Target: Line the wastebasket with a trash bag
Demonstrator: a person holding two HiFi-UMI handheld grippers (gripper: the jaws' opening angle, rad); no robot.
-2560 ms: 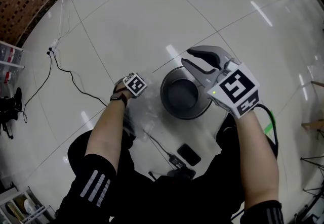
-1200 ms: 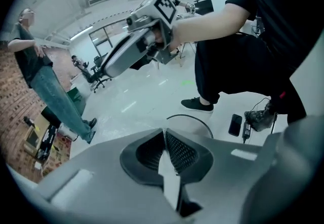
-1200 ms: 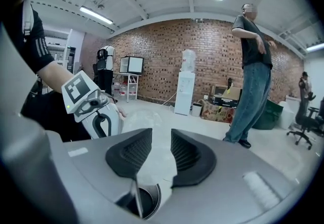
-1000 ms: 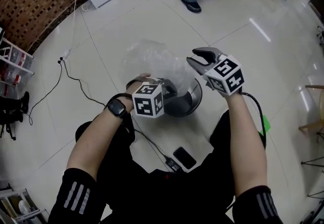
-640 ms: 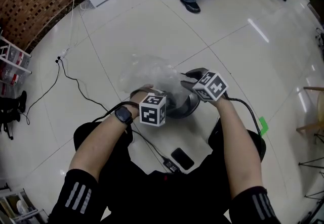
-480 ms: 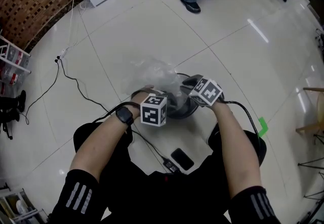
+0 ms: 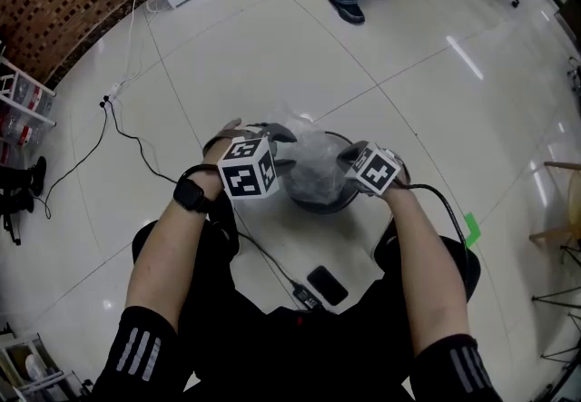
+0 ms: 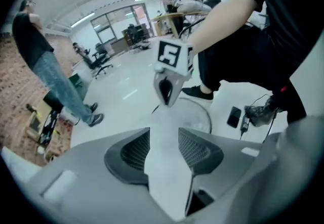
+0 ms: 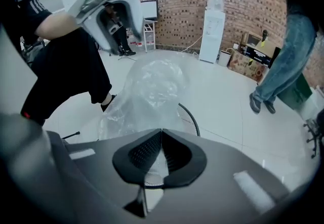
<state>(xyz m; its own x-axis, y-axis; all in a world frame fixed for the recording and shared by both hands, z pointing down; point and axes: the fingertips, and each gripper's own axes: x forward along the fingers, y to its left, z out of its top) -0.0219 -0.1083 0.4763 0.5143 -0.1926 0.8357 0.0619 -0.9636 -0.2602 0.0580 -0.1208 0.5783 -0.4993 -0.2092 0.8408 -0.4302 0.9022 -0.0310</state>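
Pinches the clear trash bag (image 7: 313, 160) at the wastebasket's (image 7: 318, 207) right rim with the right gripper (image 7: 350, 153), jaws just closed — spreads the left gripper (image 7: 287, 148) at its left rim, jaws just opening, film loose between.

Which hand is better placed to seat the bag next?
Likely right: right gripper jaws just closed on the clear plastic trash bag at the wire wastebasket rim; left gripper jaws just opened, pressing nothing.

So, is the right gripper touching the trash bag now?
Touching. In the right gripper view, the right gripper has just closed its jaws, and their tips pinch the clear film of the trash bag.
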